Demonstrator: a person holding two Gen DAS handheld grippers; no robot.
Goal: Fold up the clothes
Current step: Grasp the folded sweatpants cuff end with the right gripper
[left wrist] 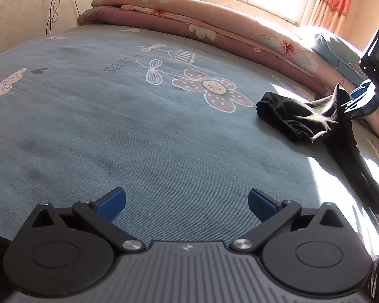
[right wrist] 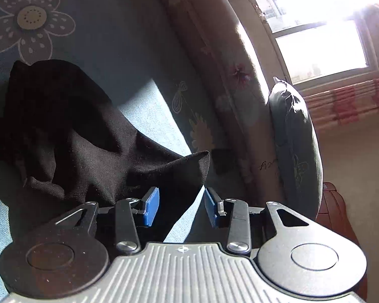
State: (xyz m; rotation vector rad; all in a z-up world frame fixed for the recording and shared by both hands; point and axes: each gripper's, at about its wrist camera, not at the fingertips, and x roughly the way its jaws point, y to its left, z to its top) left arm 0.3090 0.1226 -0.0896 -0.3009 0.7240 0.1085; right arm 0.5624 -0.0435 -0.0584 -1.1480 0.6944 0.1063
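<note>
Sunlit bed, blue floral sheet. Black garment bunched near its right edge. Right gripper has a fabric corner between part-closed jaws, grip unconfirmed. Left gripper released, empty, well apart. Clamp firmly, then lift to spread.

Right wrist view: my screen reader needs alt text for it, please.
The right gripper, its blue pads slightly apart, has a raised corner of a black garment between them above a blue flowered bedsheet. Behind lie a rolled floral quilt, a pillow and a sunlit window.
</note>
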